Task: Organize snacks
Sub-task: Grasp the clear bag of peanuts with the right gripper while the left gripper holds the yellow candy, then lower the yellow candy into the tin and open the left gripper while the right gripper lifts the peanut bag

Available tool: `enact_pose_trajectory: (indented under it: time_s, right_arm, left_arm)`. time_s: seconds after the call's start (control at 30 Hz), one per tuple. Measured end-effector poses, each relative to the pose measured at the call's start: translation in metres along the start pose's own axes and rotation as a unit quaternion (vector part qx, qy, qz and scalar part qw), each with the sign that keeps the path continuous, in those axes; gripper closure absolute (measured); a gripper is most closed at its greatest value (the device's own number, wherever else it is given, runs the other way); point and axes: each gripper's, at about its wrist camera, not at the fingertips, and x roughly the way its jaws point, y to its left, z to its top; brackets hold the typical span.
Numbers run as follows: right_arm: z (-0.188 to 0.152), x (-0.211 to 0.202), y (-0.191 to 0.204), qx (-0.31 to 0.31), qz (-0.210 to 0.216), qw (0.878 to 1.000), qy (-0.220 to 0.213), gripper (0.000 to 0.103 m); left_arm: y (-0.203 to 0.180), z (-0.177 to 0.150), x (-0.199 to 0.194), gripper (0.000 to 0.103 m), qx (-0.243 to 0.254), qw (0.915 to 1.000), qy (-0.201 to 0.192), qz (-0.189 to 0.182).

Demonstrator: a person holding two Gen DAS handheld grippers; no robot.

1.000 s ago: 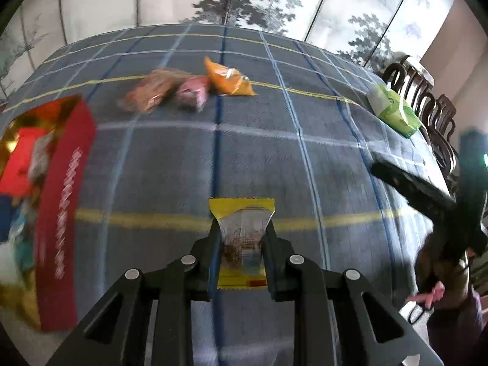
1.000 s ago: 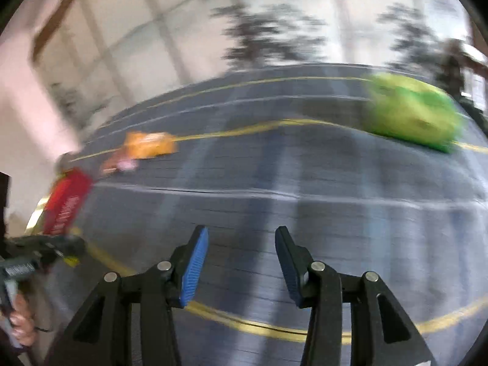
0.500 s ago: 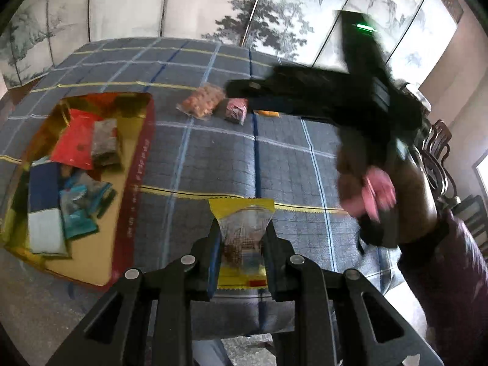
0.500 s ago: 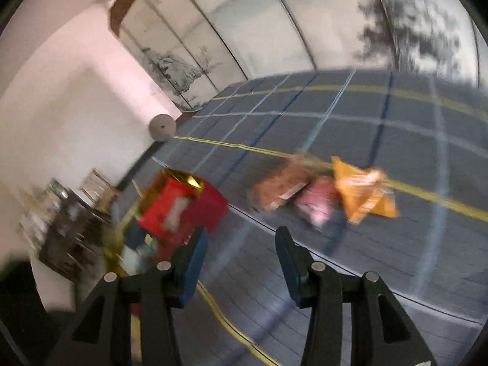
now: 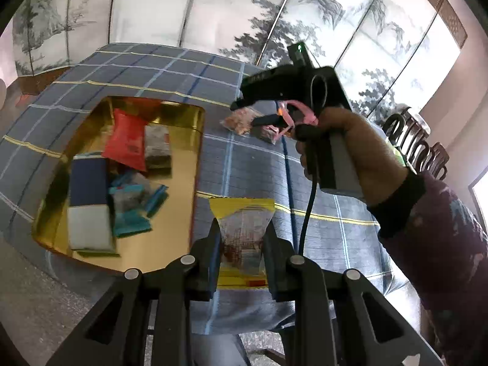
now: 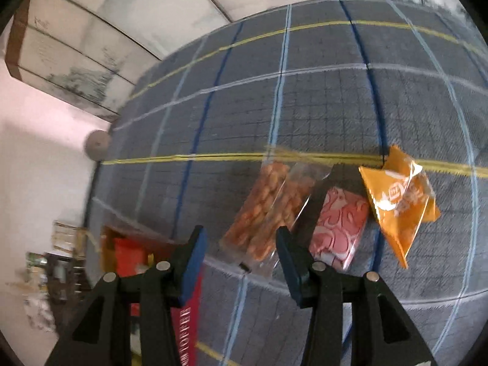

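Gripping a yellow-edged snack packet (image 5: 241, 238) tight, the left gripper (image 5: 241, 244) hangs beside the gold-lined red box (image 5: 195, 140) of snacks. The right gripper (image 6: 241, 253) hovers, fingers apart and empty, over the peanut packet (image 6: 268, 204) on the plaid tablecloth (image 6: 320, 106).

Red box (image 6: 183, 320) cut off below (lettering perhaps unreadable); left background blurred.

Blue-grey plaid tablecloth (image 6: 320, 97), orange packet (image 6: 396, 201), pink-swirled packet (image 6: 338, 222), gold-lined red box (image 5: 195, 140).
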Motion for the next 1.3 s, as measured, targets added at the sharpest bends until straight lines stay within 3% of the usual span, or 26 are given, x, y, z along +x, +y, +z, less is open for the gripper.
enact_pose_trajectory:
  time_s: [0.1, 0.33, 0.53, 0.57, 0.6, 0.63, 0.7, 0.73, 0.83, 0.97, 1.07, 1.3]
  right_arm:
    - [0.003, 0.006, 0.000, 0.006, -0.032, 0.999, -0.003, 0.054]
    - [0.021, 0.017, -0.005, 0.054, -0.057, 0.997, -0.006, 0.050]
    - [0.024, 0.039, 0.026, -0.005, -0.134, 0.991, -0.009, 0.045]
    - [0.020, 0.040, 0.031, -0.026, -0.146, 0.989, -0.013, 0.047]
    - [0.018, 0.041, 0.036, -0.047, -0.158, 0.986, -0.018, 0.060]
    - [0.014, 0.041, 0.039, -0.076, -0.166, 0.983, -0.023, 0.063]
    - [0.010, 0.036, 0.036, -0.095, -0.134, 0.986, -0.019, 0.064]
    - [0.004, 0.029, 0.033, -0.104, -0.094, 0.990, -0.016, 0.064]
    - [-0.037, -0.019, 0.040, -0.175, -0.013, 0.982, -0.069, 0.064]
    - [-0.100, -0.072, 0.030, -0.218, -0.027, 0.969, -0.116, 0.064]
    - [-0.135, -0.104, -0.001, -0.208, -0.052, 0.965, -0.154, 0.064]
    - [-0.149, -0.130, -0.077, -0.148, -0.100, 0.964, -0.197, 0.064]
  left_arm:
    - [0.011, 0.000, -0.009, 0.081, -0.003, 1.0000, -0.008, -0.004]
    - [0.027, -0.002, -0.014, 0.081, -0.002, 0.9999, -0.008, -0.009]
    - [0.036, -0.001, -0.014, 0.081, -0.010, 0.9999, -0.005, -0.005]
    - [0.037, -0.002, -0.015, 0.081, -0.011, 0.9999, -0.006, -0.004]
    - [0.038, -0.002, -0.016, 0.081, -0.013, 0.9999, -0.007, -0.004]
    - [0.038, -0.002, -0.016, 0.081, -0.014, 0.9999, -0.007, -0.003]
    - [0.039, -0.002, -0.019, 0.081, -0.016, 0.9998, -0.006, 0.001]
    - [0.040, -0.003, -0.021, 0.081, -0.019, 0.9998, -0.010, 0.002]
    - [0.043, -0.004, -0.029, 0.081, -0.022, 0.9995, -0.020, 0.011]
    - [0.048, -0.006, -0.034, 0.081, -0.030, 0.9990, -0.022, 0.027]
    - [0.047, -0.009, -0.037, 0.081, -0.026, 0.9984, -0.026, 0.042]
    - [0.049, -0.006, -0.042, 0.081, -0.023, 0.9968, -0.046, 0.061]
